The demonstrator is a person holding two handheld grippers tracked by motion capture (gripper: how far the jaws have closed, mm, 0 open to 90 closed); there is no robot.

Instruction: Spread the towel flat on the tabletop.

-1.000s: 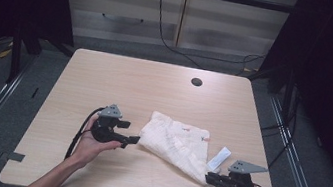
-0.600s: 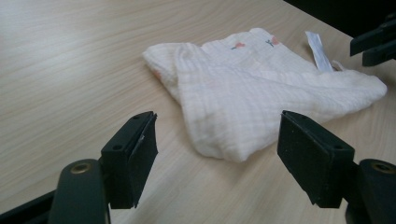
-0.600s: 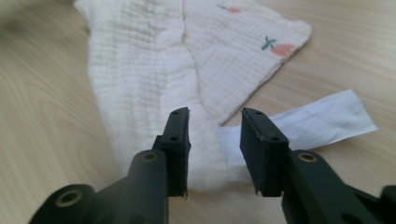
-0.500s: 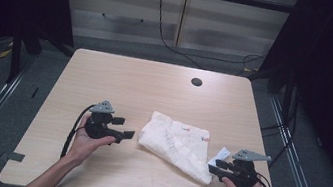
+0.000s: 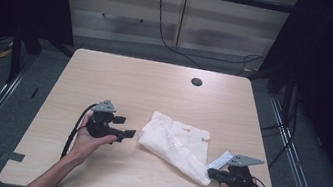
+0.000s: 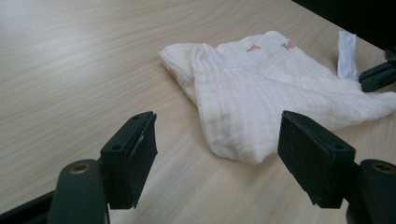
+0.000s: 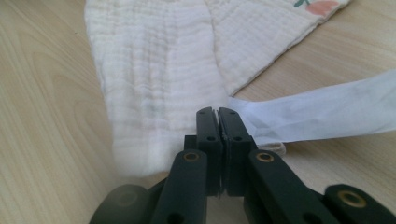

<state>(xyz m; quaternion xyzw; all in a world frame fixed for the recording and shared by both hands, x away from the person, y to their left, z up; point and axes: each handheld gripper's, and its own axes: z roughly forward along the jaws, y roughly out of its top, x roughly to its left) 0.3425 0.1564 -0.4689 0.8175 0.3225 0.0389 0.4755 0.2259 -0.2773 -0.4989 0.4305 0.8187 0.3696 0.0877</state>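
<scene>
White cloth lay folded on the wooden surface, a little right of its middle. On the left, the left claw was released; its jaws stood wide apart just beside the cloth edge, not touching it. On the right, the right claw had just been closing and was clenched on the cloth corner, with a pale tag beside it.
</scene>
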